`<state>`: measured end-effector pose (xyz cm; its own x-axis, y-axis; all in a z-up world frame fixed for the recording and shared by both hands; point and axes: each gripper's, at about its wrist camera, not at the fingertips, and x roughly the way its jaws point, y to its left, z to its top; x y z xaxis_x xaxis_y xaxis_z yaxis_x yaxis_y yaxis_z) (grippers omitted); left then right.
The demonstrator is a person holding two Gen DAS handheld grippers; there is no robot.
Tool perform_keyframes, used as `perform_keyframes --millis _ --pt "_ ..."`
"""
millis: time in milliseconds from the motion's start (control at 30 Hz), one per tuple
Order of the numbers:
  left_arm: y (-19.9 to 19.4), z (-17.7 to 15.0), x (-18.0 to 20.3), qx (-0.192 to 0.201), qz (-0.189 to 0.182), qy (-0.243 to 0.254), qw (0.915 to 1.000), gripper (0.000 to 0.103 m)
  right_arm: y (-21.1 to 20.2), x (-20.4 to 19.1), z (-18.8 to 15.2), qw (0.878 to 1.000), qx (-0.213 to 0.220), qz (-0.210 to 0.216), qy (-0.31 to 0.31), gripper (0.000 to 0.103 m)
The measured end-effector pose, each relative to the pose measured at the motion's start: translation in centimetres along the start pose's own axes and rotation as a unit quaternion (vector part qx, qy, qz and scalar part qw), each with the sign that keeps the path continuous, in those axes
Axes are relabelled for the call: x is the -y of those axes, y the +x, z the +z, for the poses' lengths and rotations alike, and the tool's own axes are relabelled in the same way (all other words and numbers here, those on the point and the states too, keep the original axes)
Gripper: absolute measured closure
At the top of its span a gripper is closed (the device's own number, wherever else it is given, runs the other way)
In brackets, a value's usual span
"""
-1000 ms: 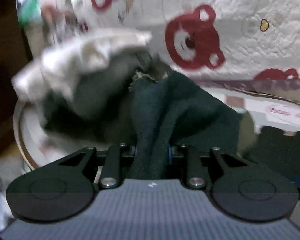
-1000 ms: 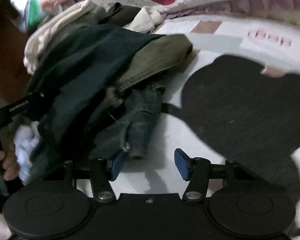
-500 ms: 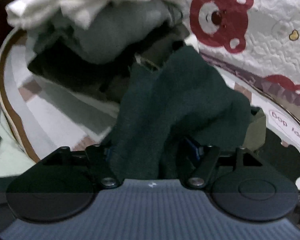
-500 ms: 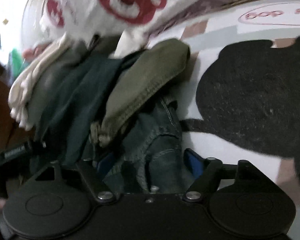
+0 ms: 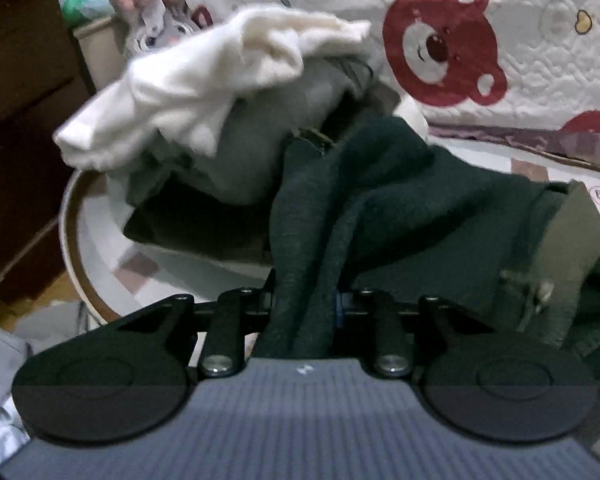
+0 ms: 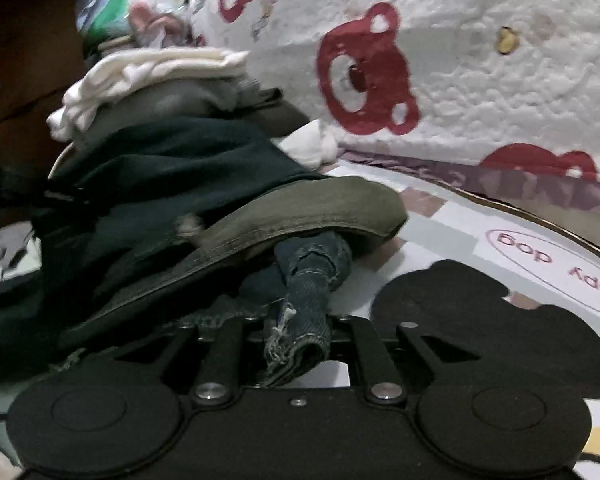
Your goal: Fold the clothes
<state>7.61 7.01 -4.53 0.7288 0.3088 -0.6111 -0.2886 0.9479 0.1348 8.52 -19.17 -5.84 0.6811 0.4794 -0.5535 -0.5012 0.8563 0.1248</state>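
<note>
The left gripper (image 5: 305, 304) was squeezed tight on a dark green cloth (image 5: 380, 208) that ran up from its fingers to the heap of clothes (image 5: 236, 120) on the mat (image 5: 100, 232). The right gripper (image 6: 296, 332) pinched a rolled blue jeans leg (image 6: 304, 296) that stuck out from under an olive cloth (image 6: 300, 212)

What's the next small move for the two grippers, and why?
Probably lift and draw both away from the pile. The left gripper is shut on the dark green garment, the right gripper on the denim, yet the olive garment lies over the denim, so nothing can be spread flat yet.
</note>
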Motion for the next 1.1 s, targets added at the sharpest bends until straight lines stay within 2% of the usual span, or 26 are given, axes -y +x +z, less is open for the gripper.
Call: perform_keyframes --millis 100,200,367,500,567,733,833,900,967,1067,1100 --pt "-1.1 0.3 -0.1 0.021 -0.016 -0.013 0.9996 0.082 -1.1 1.1 -0.1 0.999 0.01 -0.033 -0.009 0.091" --pt "-2.7 0.2 1.1 0.053 0.011 0.023 0.9983 0.082 -3.6 4.4 -1.5 0.997 0.011 -0.07 0.015 0.092" --pt "-4.3 -0.2 1.2 0.07 0.079 0.037 0.9937 0.081 -7.8 9.8 -3.7 0.99 0.013 -0.131 0.054 0.092" --pt "-4.9 -0.1 0.5 0.08 0.076 0.018 0.9938 0.082 -11.0 14.1 -5.9 0.98 0.012 -0.181 0.084 0.092" --pt "-4.9 -0.1 1.3 0.085 0.074 0.032 0.9931 0.082 -12.3 16.0 -7.4 0.975 0.003 -0.201 0.094 0.092" --pt "-5.4 0.7 4.3 0.109 0.033 0.064 0.9914 0.084 -14.2 17.7 -6.8 0.969 0.022 -0.234 0.076 0.092" --pt "-7.0 3.1 6.4 0.162 0.01 0.098 0.9818 0.084 -15.5 18.7 -5.0 0.964 0.041 -0.254 0.069 0.092" --pt "-8.2 5.4 6.8 0.185 -0.018 0.084 0.9789 0.084 -16.9 19.7 -3.8 0.958 0.06 -0.271 0.073 0.092" --pt "-8.7 7.6 6.7 0.19 -0.038 0.062 0.979 0.084 -18.7 20.6 -2.7 0.95 0.079 -0.292 0.076 0.093" --pt "-7.8 9.7 6.0 0.178 -0.053 0.003 0.9826 0.083 -22.4 21.6 -2.4 0.925 0.104 -0.359 0.065 0.093" --pt "-6.9 9.5 6.1 0.165 -0.058 -0.009 0.9846 0.081 -23.1 22.5 -2.7 0.918 0.098 -0.38 0.061 0.092"
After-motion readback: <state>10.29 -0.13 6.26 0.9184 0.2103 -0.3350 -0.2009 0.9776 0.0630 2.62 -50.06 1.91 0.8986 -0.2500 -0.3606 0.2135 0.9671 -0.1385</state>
